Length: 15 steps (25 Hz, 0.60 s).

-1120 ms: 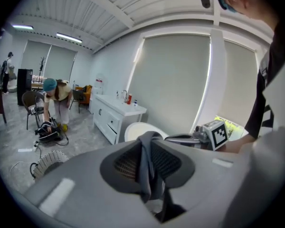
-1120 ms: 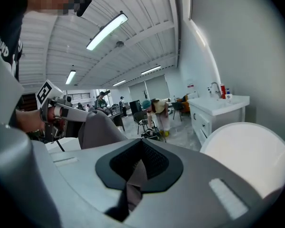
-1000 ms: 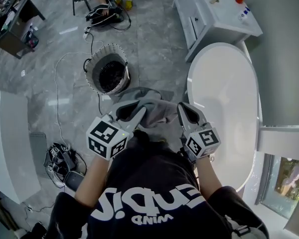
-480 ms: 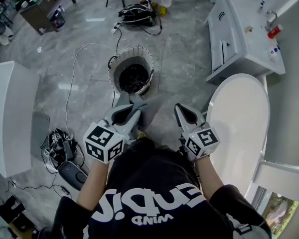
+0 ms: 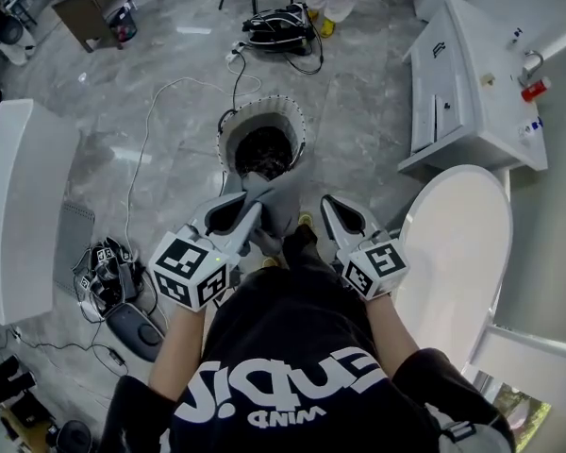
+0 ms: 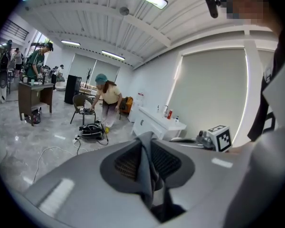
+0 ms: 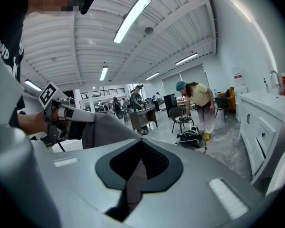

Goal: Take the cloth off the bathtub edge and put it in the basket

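Cloth (image 5: 275, 204), grey and bunched, hung from the left gripper (image 5: 250, 189), whose jaws were clamped on a fold. From above it sat by the near rim of the basket (image 5: 228, 130) on the floor. The left gripper view showed the fold pinched between the pads, which the head view hid under draped fabric. The right gripper (image 5: 326, 202) was held alongside, its jaws closed together on nothing, as only its own view made plain. The bathtub (image 5: 453, 243) lay at the right, with a white cabinet (image 5: 472, 92) beyond. A cable (image 5: 160, 102) looped over the marble floor beside the basket. Farther off, a person (image 7: 197, 103) bent over a chair (image 7: 181, 114) near a black bag (image 5: 281, 26). The head view caught only the person's legs.
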Each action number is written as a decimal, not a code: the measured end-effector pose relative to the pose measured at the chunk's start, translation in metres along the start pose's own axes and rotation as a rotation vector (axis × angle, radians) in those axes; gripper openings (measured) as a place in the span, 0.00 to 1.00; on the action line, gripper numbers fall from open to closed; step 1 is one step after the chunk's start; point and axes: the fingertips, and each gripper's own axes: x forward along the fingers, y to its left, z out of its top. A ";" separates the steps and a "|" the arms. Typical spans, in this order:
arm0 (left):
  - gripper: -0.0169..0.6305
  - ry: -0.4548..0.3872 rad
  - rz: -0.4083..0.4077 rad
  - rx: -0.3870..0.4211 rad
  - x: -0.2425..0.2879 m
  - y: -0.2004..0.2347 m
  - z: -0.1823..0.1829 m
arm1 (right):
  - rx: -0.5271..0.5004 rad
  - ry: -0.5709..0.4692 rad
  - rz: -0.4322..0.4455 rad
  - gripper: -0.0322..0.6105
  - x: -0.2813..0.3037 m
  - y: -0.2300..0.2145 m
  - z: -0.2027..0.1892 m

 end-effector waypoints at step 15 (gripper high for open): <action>0.12 -0.044 0.041 0.018 0.064 0.055 0.070 | -0.031 0.004 0.045 0.06 0.085 -0.069 0.047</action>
